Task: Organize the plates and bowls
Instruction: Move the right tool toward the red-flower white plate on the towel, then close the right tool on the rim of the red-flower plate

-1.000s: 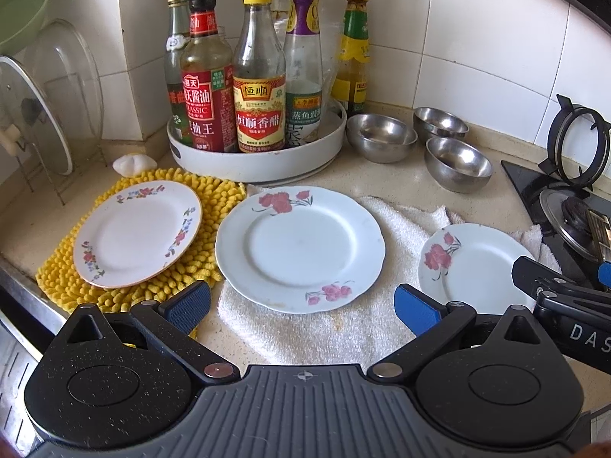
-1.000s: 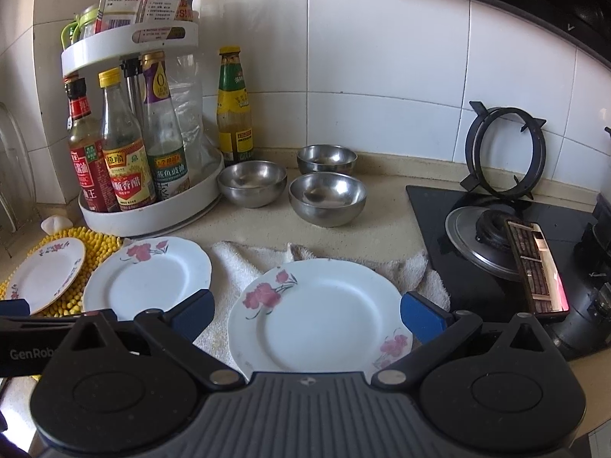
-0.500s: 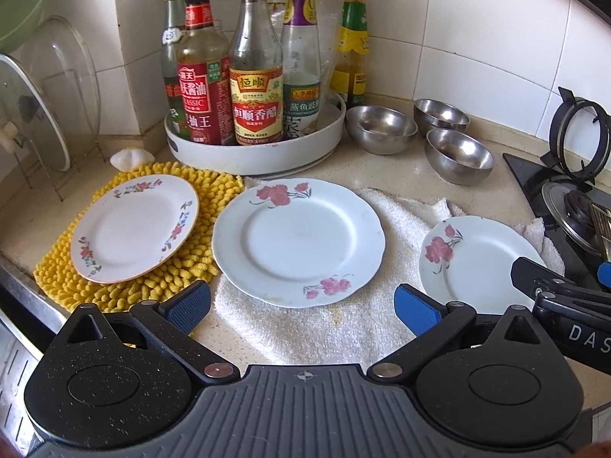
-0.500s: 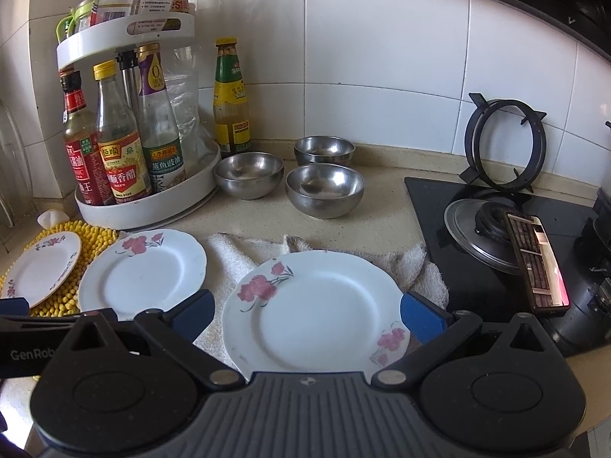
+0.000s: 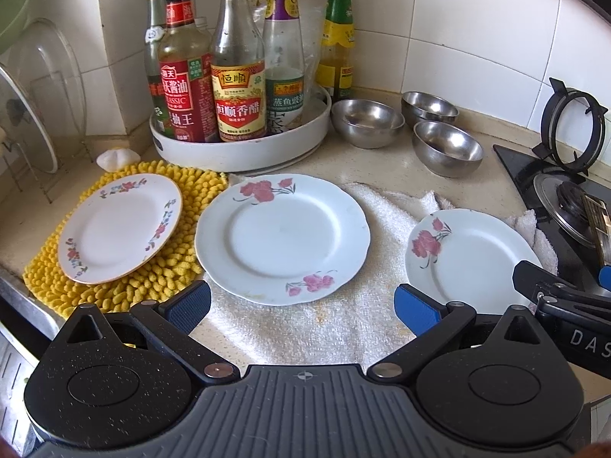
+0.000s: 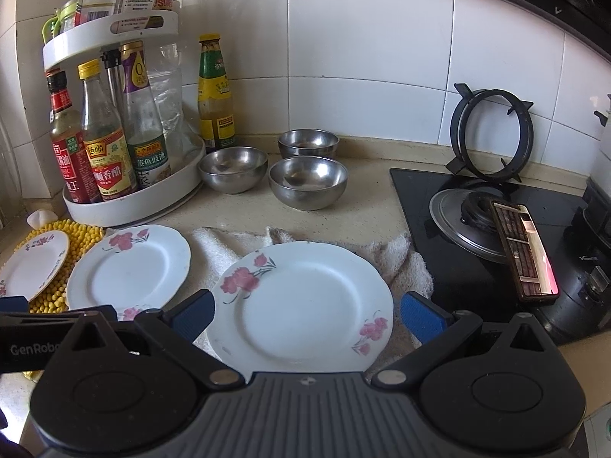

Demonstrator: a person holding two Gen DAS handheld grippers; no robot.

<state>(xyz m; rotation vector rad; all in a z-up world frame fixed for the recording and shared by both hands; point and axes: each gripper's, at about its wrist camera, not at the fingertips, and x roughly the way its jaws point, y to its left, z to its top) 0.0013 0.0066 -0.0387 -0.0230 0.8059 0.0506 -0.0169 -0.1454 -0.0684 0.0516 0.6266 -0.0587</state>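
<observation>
We have two grippers over the counter, and both are wide open and hold nothing. Our left gripper (image 5: 301, 301) hangs just in front of the middle plate (image 5: 282, 236), and our right gripper (image 6: 307, 315) hangs over the near edge of the right plate (image 6: 305, 305). We think the step now is to pick up a plate, so we can stack the plates. To do it well, we should go down low and slide one finger under the rim, because a flat plate gives us little to grab. The soft white towel (image 5: 324, 328) under both big plates should help, since the rim can sink a bit and let a finger get under. We should squeeze gently and lift the plate level, so it does not slip or bang. The two big plates are white with wavy edges and pink flowers. The small plate (image 5: 120, 227) sits on the bumpy yellow mat (image 5: 168, 267) to the left, and it has little flowers around its rim. Three shiny steel bowls (image 5: 446, 147) sit close together behind the plates, near the round white bottle rack (image 5: 244, 152).
</observation>
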